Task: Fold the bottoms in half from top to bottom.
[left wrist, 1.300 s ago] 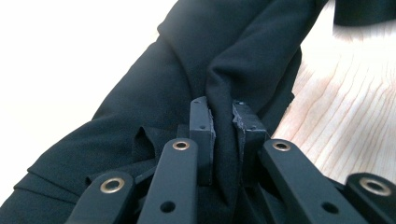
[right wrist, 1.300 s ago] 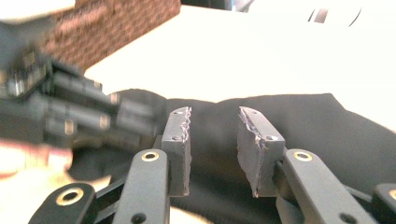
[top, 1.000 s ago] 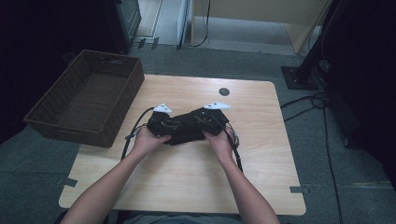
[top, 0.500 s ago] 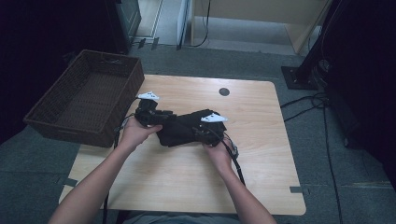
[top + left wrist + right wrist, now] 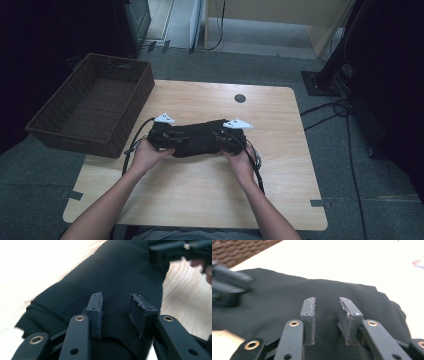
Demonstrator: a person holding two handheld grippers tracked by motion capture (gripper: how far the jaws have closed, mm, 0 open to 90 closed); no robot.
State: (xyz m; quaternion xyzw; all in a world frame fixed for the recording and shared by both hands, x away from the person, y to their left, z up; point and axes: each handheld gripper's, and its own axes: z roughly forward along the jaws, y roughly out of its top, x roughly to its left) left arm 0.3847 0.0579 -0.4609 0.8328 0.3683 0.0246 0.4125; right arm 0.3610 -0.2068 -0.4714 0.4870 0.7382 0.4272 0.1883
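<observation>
A black cloth (image 5: 199, 137) lies folded in a long flat bundle on the wooden table (image 5: 200, 195). My left gripper (image 5: 175, 141) rests at its left end and my right gripper (image 5: 222, 143) at its right end, both pointing inward. In the left gripper view the left gripper (image 5: 116, 297) is open just over the cloth (image 5: 120, 267); its jaws have just been opening and the pads pinch nothing. The right gripper (image 5: 327, 300) hangs over the cloth (image 5: 272, 295); its jaws have just been closing, and a gap still shows between the pads.
A dark wicker basket (image 5: 145, 80) stands at the table's left edge, its weave (image 5: 242, 248) visible beyond the cloth. A small black disc (image 5: 240, 98) sits in the tabletop at the back. Cables (image 5: 340, 107) trail over the floor on the right.
The left hand swung out toward the basket and has come back to the cloth's left end. The cloth now lies stretched longer between the two grippers.
</observation>
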